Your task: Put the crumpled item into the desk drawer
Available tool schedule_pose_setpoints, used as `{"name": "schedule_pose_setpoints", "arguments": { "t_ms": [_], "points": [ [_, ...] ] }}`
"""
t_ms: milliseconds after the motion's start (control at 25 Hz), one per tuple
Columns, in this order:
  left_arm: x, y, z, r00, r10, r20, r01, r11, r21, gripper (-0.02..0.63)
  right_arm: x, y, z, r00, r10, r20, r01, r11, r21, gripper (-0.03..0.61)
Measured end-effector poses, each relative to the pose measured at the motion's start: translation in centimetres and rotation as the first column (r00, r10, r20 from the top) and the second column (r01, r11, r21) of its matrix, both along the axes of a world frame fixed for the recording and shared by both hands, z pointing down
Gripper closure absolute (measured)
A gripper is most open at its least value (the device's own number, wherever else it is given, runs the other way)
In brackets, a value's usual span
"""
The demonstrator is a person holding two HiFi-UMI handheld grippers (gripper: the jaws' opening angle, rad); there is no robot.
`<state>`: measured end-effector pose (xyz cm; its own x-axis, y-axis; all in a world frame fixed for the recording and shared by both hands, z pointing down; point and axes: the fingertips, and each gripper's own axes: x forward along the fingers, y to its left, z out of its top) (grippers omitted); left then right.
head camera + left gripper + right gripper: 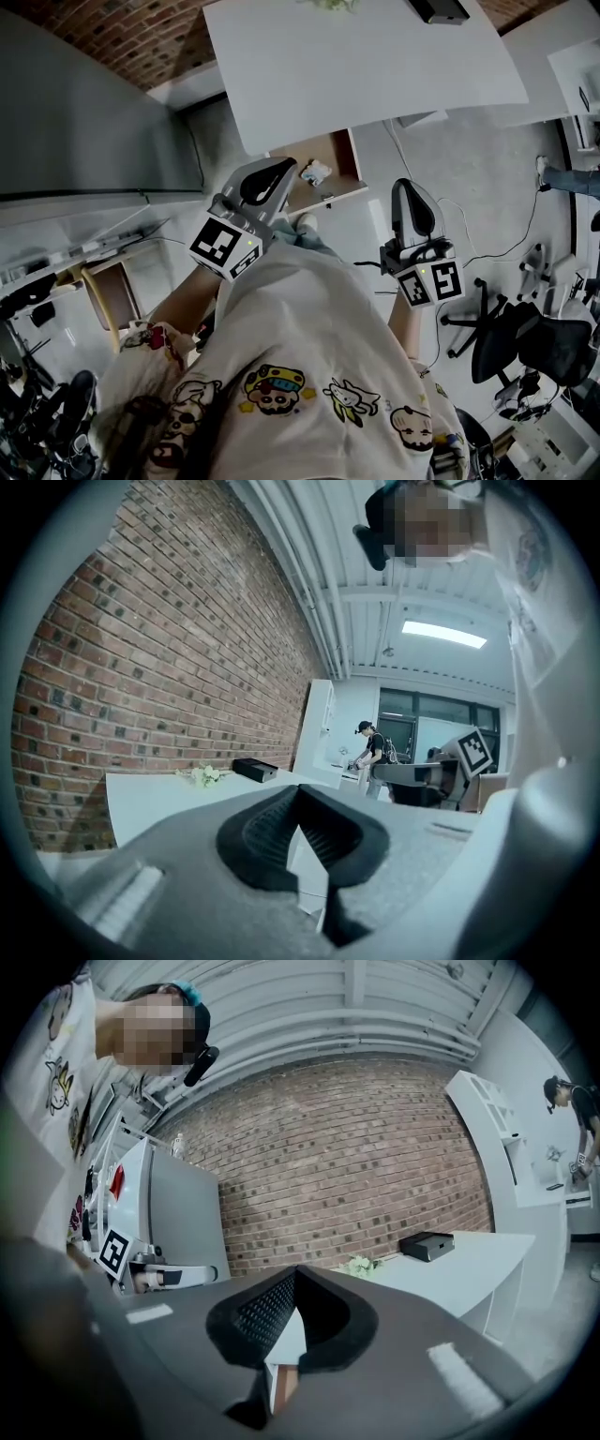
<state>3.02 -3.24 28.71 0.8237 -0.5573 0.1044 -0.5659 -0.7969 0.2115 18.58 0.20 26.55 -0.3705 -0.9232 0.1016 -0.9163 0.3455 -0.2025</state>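
A white crumpled item (316, 172) lies inside the open wooden drawer (336, 150) under the white desk (375, 75). My left gripper (284, 171) is held level just in front of the drawer, jaws shut with nothing between them; its tips meet in the left gripper view (300, 789). To the right, beside the drawer, my right gripper (406, 190) is also shut and holds nothing, as the right gripper view shows (296, 1272). Neither gripper touches the crumpled item.
A black box (438, 9) and small flowers (330, 4) sit on the desk's far side near a brick wall (356, 1176). A grey cabinet (84, 112) stands at left, office chairs (534, 342) at right. A person (373, 752) stands far off.
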Motion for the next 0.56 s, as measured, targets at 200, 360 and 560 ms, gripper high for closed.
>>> {"name": "schedule_pose_setpoints", "arguments": {
  "t_ms": [200,360,560],
  "points": [
    [0.12,0.44,0.01,1.0,0.024,0.007,-0.024,1.0,0.004,0.615,-0.06,0.26,0.12,1.0,-0.003,-0.005,0.003,1.0,-0.004,0.571],
    [0.0,0.46,0.05,0.999,0.034,0.011,-0.034,0.999,0.002,0.615,-0.15,0.22,0.1,1.0,-0.007,-0.011,0.007,1.0,-0.003,0.571],
    [0.14,0.26,0.15,0.999,0.044,0.018,-0.044,0.999,0.004,0.615,0.35,0.17,0.02,1.0,-0.001,-0.014,0.001,1.0,-0.001,0.571]
  ]
}}
